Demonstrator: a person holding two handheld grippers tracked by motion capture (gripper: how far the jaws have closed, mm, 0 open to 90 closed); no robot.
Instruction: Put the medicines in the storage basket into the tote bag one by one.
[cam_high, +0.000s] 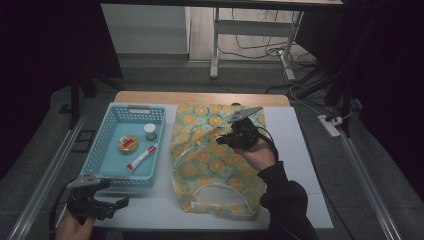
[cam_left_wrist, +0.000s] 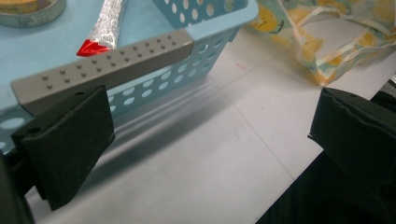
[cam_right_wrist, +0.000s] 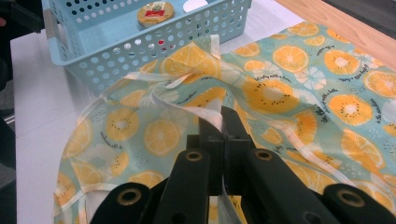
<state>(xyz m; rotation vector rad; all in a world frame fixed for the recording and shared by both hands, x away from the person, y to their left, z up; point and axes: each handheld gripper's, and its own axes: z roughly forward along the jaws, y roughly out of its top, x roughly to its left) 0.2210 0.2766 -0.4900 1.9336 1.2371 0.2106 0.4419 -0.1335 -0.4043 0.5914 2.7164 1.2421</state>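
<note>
A fabric bag (cam_high: 215, 167) printed with orange slices lies flat on the white table mat, its white handle loop at the near end. My right gripper (cam_high: 222, 139) hovers over the bag's middle, shut on a white strap (cam_right_wrist: 210, 112) of the bag (cam_right_wrist: 299, 79) and lifting the cloth into a ridge. My left gripper (cam_high: 118, 202) is at the near left corner of the mat, just in front of the blue basket (cam_high: 107, 131). Its jaws stand wide apart with nothing between them (cam_left_wrist: 210, 135).
The perforated basket (cam_left_wrist: 219, 23) holds a round tin (cam_high: 128, 144), a small white-lidded jar (cam_high: 150, 131) and a red-tipped tube (cam_high: 141, 158). A wooden table edge (cam_high: 200, 97) runs behind the mat. A power strip (cam_high: 330, 125) lies on the floor to the right.
</note>
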